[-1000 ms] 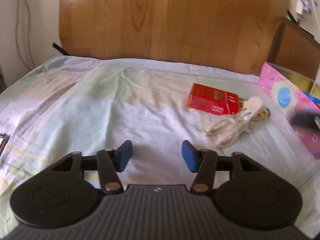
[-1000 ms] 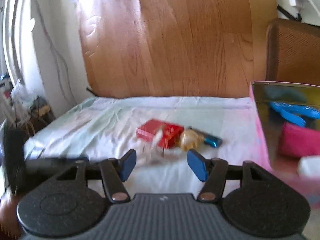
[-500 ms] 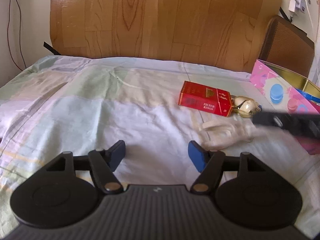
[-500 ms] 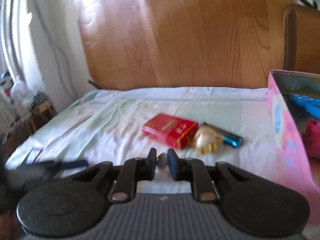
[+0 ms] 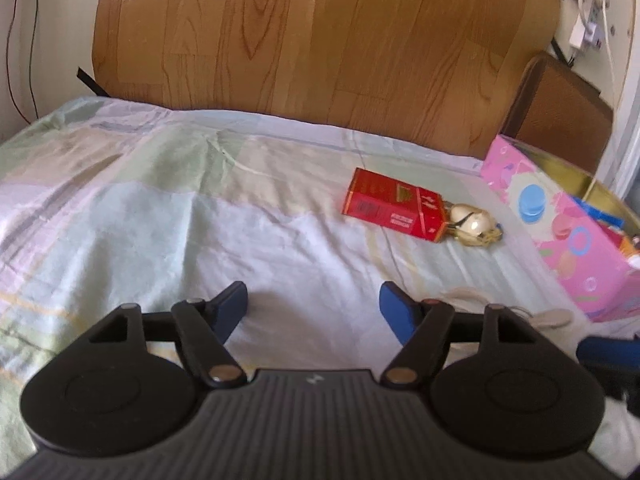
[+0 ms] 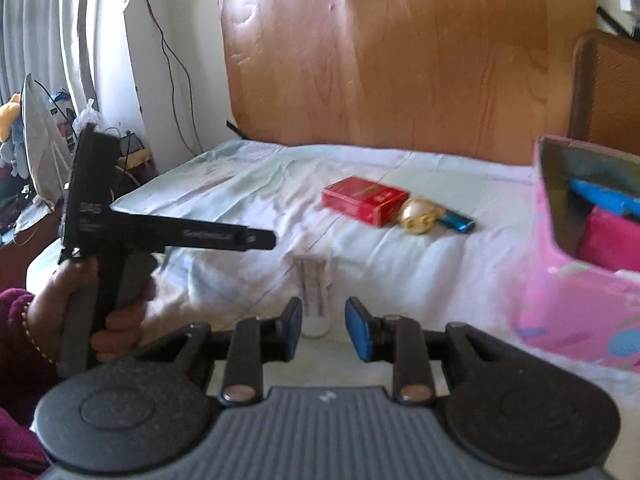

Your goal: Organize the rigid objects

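Half a second back the right gripper (image 6: 323,326) was pinched on a white clip (image 6: 316,292); now its jaws are opening and the clip lies on the sheet (image 6: 248,200) between the blue pads without being pressed. Left gripper (image 5: 312,308) stands wide open over bare sheet, nothing between its jaws, and a hand (image 6: 80,292) grips its handle. One red pack (image 5: 394,210) lies further back, its white lettering too small to read, touching one gold trinket (image 5: 474,226), with one blue lighter (image 6: 456,220) just beyond. One pink box (image 6: 576,280) stands at the right with blue and pink items inside.
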Demonstrator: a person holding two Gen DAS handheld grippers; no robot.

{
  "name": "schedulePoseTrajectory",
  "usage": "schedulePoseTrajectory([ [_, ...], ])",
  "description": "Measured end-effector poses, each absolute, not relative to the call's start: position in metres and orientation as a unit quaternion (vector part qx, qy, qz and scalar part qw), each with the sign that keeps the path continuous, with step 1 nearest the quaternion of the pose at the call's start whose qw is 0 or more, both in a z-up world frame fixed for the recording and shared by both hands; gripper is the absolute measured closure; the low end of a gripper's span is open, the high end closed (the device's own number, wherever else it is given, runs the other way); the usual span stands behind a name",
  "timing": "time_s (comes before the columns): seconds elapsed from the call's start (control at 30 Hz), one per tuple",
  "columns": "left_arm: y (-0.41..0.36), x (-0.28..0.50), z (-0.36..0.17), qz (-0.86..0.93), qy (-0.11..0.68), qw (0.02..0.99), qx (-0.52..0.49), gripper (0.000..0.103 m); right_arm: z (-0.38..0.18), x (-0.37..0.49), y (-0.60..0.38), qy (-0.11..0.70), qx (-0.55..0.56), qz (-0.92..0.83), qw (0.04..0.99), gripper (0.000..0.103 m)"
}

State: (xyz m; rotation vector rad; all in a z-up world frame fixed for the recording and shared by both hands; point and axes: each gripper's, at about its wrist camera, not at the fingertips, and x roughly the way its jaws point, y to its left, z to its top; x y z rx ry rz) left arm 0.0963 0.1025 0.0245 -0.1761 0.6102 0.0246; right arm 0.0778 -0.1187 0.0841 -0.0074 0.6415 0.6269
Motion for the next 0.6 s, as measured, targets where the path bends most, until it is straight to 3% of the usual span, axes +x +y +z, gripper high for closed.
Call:
schedulePoseTrajectory([
  [0.27, 0.079, 0.056, 0.041, -0.065, 0.313, 0.941, -0.110, 0.046, 0.086, 0.089, -0.130, 0.293, -0.006, 0.347, 0.891, 0.072],
  [0.43, 0.075, 0.056, 0.056, -0.099, 0.307, 0.934, -0.150, 0.046, 0.083, 0.095, -0.123, 0.291, -0.003, 0.375, 0.880, 0.062],
  [0.6, 0.051, 0.062, 0.070, -0.125, 0.295, 0.939, -0.125, 0.044, 0.066, 0.105, -0.101, 0.309, -0.033, 0.369, 0.876, 0.062],
])
